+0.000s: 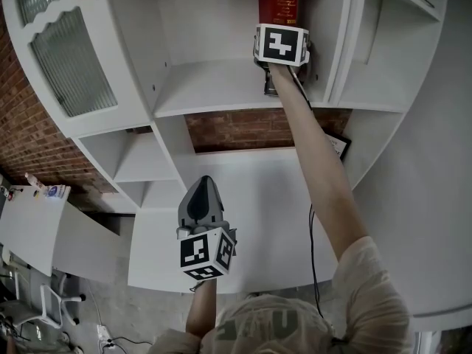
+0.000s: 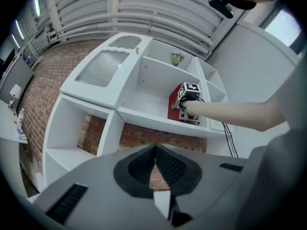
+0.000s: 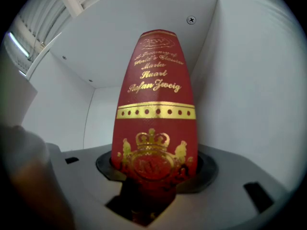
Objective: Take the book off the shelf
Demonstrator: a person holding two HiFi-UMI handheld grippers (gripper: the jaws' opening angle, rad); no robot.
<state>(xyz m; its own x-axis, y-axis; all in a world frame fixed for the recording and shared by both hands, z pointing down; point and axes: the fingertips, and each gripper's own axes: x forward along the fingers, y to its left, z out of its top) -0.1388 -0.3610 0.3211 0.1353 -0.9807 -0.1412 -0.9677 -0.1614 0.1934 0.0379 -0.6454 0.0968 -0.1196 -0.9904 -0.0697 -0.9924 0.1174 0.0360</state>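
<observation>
Right gripper view: my right gripper [image 3: 153, 171] has jaws clamped on the one red book [image 3: 156, 104], upright on the white shelf [image 1: 221, 80]. My left gripper [image 2: 155, 163]: empty, jaws together, well apart from it.

Upper middle compartment: the book [image 3: 156, 109] stands upright at the right side, with the compartment's right wall [image 1: 333, 35] just beside it. I see no passage on that side. Left of the book the shelf board [image 1: 214, 83] runs bare to the left wall, wide room for a gripper. My right gripper [image 3: 154, 174], clamped on the spine, and its arm [image 1: 317, 161] fill the opening in front of the book. The ribbed glass door [image 1: 66, 65] at far left is well apart. Nearer, the counter [image 1: 251, 190] is open around my left gripper [image 1: 200, 201]. A dark flat thing [image 1: 341, 146] sits at its right, near the hanging cable [image 1: 313, 242].
</observation>
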